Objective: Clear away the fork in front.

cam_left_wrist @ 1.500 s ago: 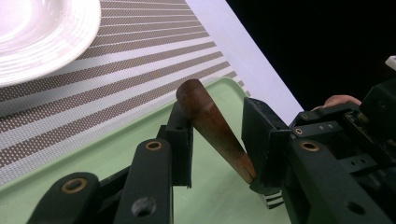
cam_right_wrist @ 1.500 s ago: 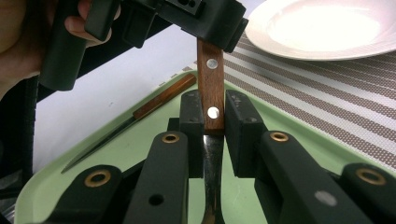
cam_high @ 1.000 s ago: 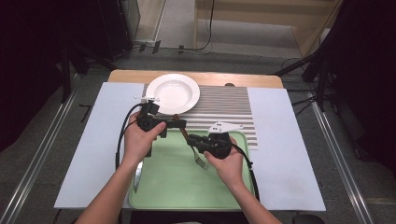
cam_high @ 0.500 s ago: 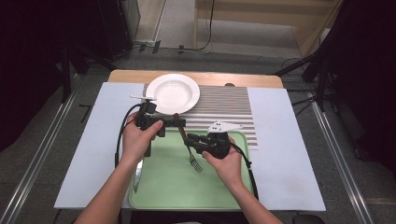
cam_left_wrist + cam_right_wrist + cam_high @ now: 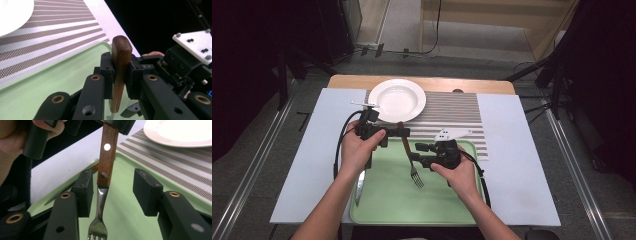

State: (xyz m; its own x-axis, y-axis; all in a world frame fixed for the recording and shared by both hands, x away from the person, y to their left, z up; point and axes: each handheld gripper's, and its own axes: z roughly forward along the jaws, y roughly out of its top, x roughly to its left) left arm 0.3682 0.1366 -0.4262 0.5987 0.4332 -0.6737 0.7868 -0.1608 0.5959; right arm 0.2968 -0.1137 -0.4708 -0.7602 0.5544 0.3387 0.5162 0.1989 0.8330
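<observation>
Over the green tray [image 5: 382, 205], at six o'clock from the white plate [image 5: 398, 100], we hold the fork [image 5: 411, 162] by its wooden handle, left tongs [image 5: 401, 132] clenched on the butt. Right tongs [image 5: 421, 155] stand released astride the neck; we keep the tines down and close squarely before letting go.

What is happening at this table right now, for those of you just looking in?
A person holds a gripper in each hand over a green tray. The left gripper is shut on the wooden handle of a fork, which hangs tines-down above the tray. The right gripper sits beside the fork with its fingers open on either side of it, not gripping. A knife lies at the tray's left edge, and a white plate sits on the striped mat beyond.
</observation>
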